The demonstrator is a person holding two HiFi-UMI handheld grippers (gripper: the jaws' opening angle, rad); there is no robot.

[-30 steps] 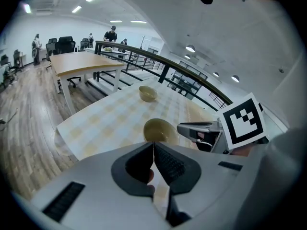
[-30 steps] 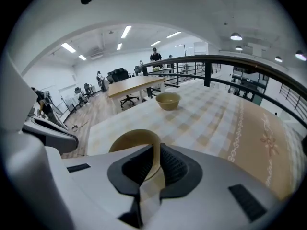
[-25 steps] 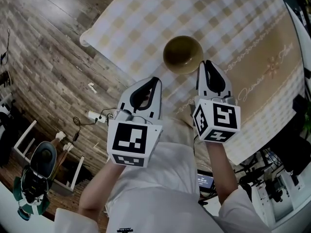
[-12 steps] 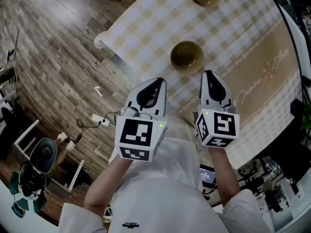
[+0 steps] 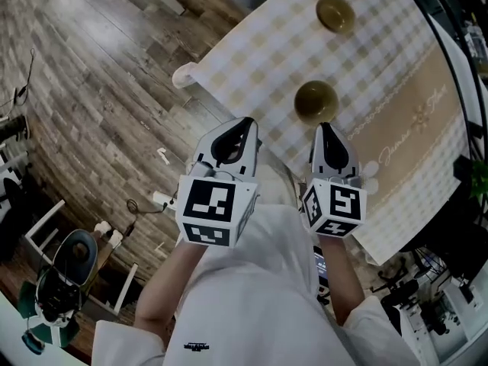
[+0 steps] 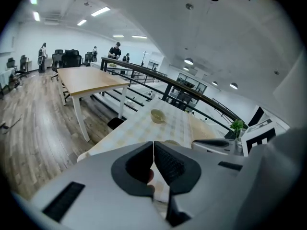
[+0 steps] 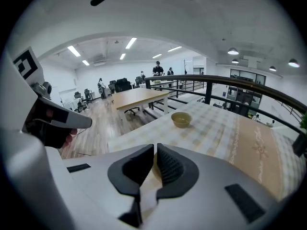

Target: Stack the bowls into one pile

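Head view: counter (image 5: 255, 56) under a checked cloth, with a tan runner (image 5: 415, 120) along its right side; wood floor (image 5: 99, 90) off its left edge.
- Near bowl (image 5: 316, 101), olive, upright, on the checked part close to the counter's near edge.
- Far bowl (image 5: 335, 12), same colour, upright, toward the far edge, well apart from the first (two separate bowls, no pile).
- Left gripper (image 5: 244, 122), over the near left corner, fingers shut.
- Right gripper (image 5: 324, 126), tips just short of the near bowl's rim; contact cannot be told.

Left gripper view: left gripper (image 6: 153, 144), fingers pressed together tip to tip, nothing between them.
- Far bowl (image 6: 157, 115) on the checked cloth ahead.
- Right gripper's body (image 6: 213, 145) alongside at right.
- Bare wooden table (image 6: 91, 80) stands apart on the floor at left.

Right gripper view: right gripper (image 7: 155, 147), fingers closed on each other, empty.
- Far bowl (image 7: 181, 119) beyond the tips, toward the far edge.
- Left gripper (image 7: 53, 121) at the left margin (held by a hand).
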